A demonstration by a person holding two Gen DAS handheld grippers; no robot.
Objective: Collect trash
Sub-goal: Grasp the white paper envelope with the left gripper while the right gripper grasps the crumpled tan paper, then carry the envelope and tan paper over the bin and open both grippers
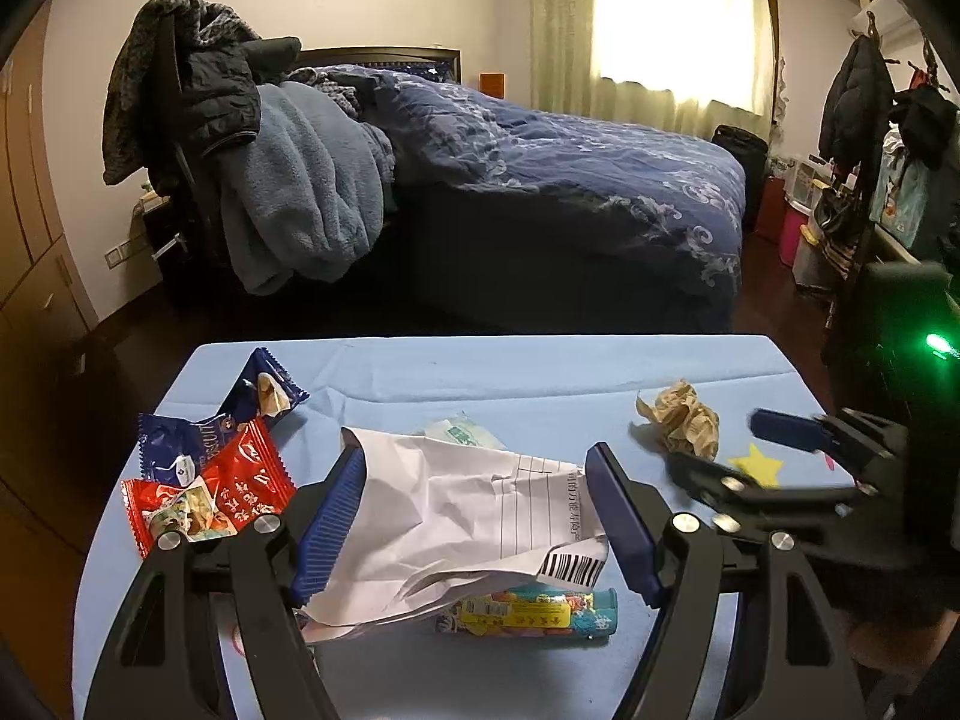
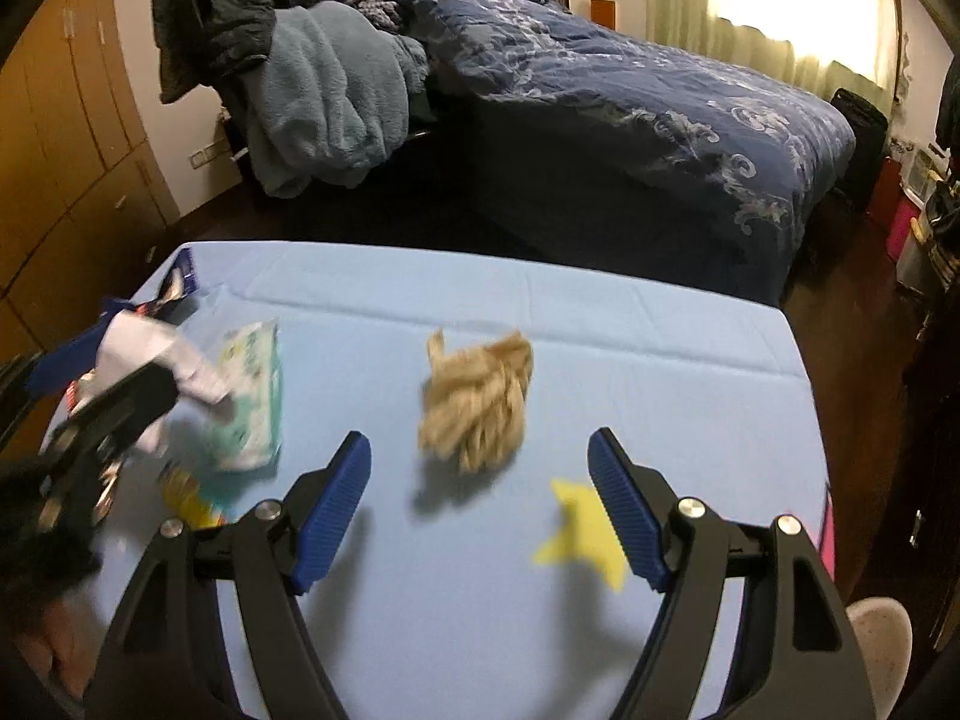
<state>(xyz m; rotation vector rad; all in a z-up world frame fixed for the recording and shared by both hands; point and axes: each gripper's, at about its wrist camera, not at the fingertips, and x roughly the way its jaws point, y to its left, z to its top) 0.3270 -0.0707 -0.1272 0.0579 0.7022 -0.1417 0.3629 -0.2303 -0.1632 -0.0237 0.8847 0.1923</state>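
Left tool [image 1: 477,516]: jaws spread wide, straddling the crumpled white paper [image 1: 456,516], one blue pad at each side. Whether the pads touch the paper cannot be told; the placement suits a closing pinch. A colourful snack tube [image 1: 534,609] lies partly under the paper's near edge, so it may drag along.

Right tool [image 2: 480,510]: jaws wide, holding nothing, aimed at the tan paper wad [image 2: 477,399], which sits just beyond the fingertips on the blue tabletop [image 2: 630,324]. A yellow star [image 2: 585,531] marks the cloth beside the right pad.

Farther left, red and blue wrappers [image 1: 210,468] lie grouped. Bed [image 1: 570,162] beyond.
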